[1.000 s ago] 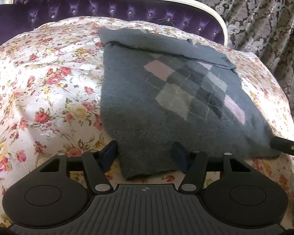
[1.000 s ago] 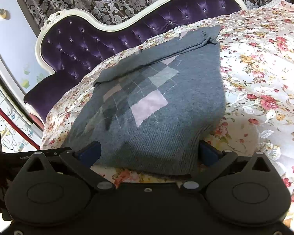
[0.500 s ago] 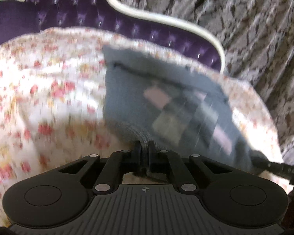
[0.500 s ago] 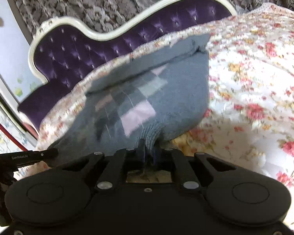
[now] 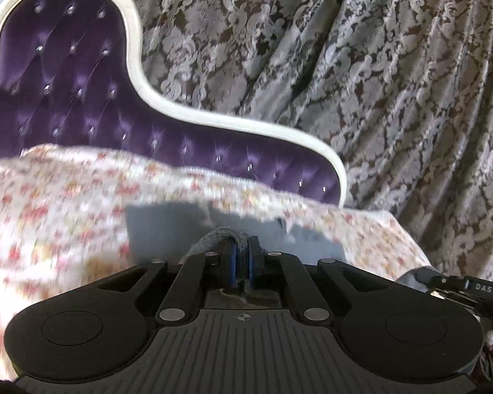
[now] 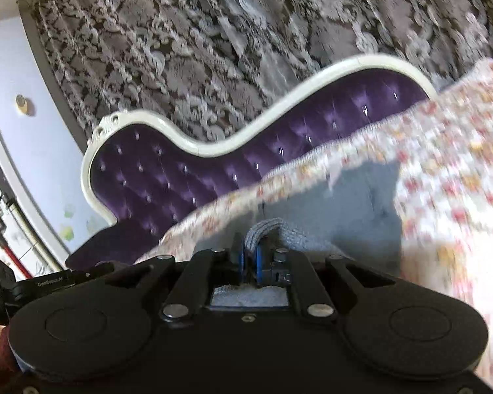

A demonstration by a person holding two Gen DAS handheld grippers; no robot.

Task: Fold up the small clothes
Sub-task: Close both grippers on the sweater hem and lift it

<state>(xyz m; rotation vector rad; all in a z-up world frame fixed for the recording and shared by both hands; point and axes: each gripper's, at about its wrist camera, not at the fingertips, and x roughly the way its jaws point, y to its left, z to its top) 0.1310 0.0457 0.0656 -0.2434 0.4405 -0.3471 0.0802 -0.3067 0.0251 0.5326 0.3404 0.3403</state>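
A grey knitted sweater (image 5: 167,226) lies on the floral bed cover (image 5: 56,197), and only its far part shows beyond the grippers. My left gripper (image 5: 241,256) is shut on a bunched fold of the sweater's near hem, lifted off the bed. In the right wrist view the grey sweater (image 6: 361,203) stretches away over the cover (image 6: 453,170), and my right gripper (image 6: 251,252) is shut on another ribbed fold of its hem. The argyle front is hidden below the grippers. Both views are blurred by motion.
A purple tufted headboard with a white frame (image 5: 167,101) stands behind the bed, and patterned curtains (image 5: 394,82) hang behind it. The right gripper's tip (image 5: 460,285) shows at the left wrist view's right edge. A pale wall (image 6: 23,131) lies left.
Both grippers went from open around the sweater's near hem to shut on it. They then rose and tilted up, lifting the hem, so the headboard and curtains fill more of each view.
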